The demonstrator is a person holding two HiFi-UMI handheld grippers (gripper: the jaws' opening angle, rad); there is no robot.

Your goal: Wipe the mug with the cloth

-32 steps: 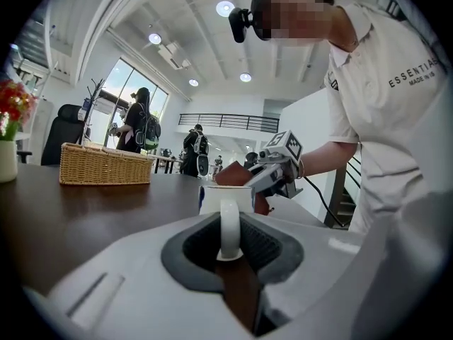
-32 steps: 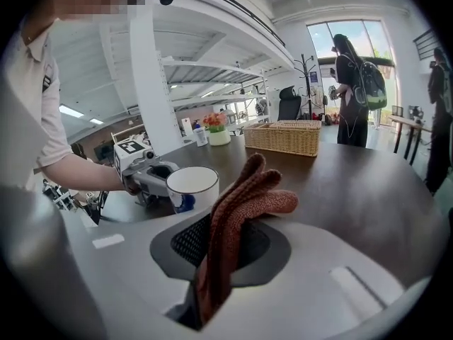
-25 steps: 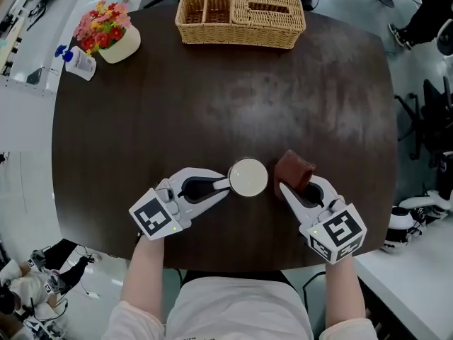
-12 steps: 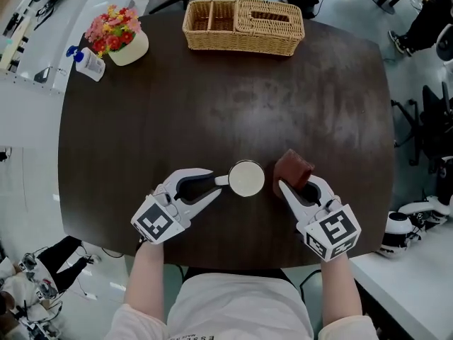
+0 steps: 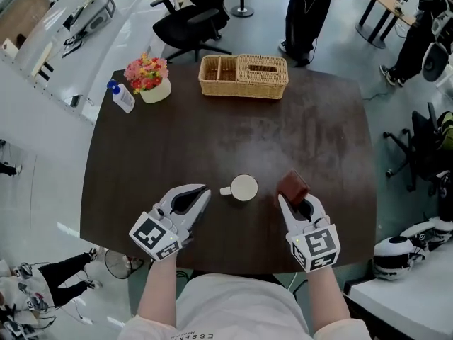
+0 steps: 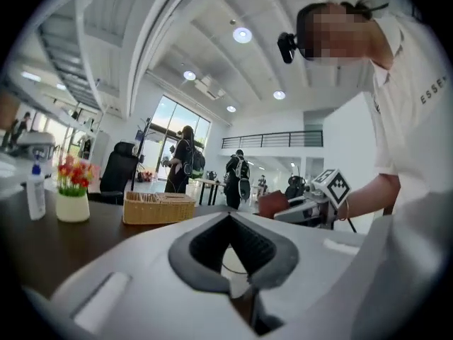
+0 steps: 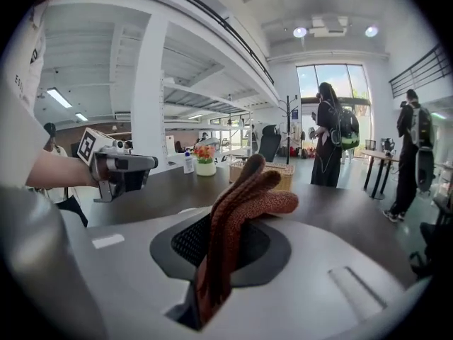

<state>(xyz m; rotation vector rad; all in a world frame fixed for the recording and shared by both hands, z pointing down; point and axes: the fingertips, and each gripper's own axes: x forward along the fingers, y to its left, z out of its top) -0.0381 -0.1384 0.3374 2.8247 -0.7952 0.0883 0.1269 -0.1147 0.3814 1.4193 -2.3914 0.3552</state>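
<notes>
A white mug [image 5: 244, 188] stands upright on the dark table [image 5: 297, 126], its handle pointing left. My left gripper [image 5: 203, 190] lies just left of the handle, shut and apart from it, with nothing between its fingers. In the left gripper view the mug [image 6: 237, 262] shows pale through the gap behind the pads. My right gripper [image 5: 298, 202] sits right of the mug, shut on a reddish-brown cloth [image 5: 292, 184] that sticks up from the jaws. The cloth [image 7: 244, 202] stands folded in the right gripper view, clear of the mug.
A wicker basket [image 5: 244, 75] stands at the table's far edge. A pot of flowers [image 5: 150, 76] and a small bottle [image 5: 122, 96] are at the far left corner. A black office chair [image 5: 195, 20] and standing people are beyond the table.
My left gripper has let go of the mug's handle and drawn back to the left. The mug stays put. The head view has lifted and takes in more of the room.
</notes>
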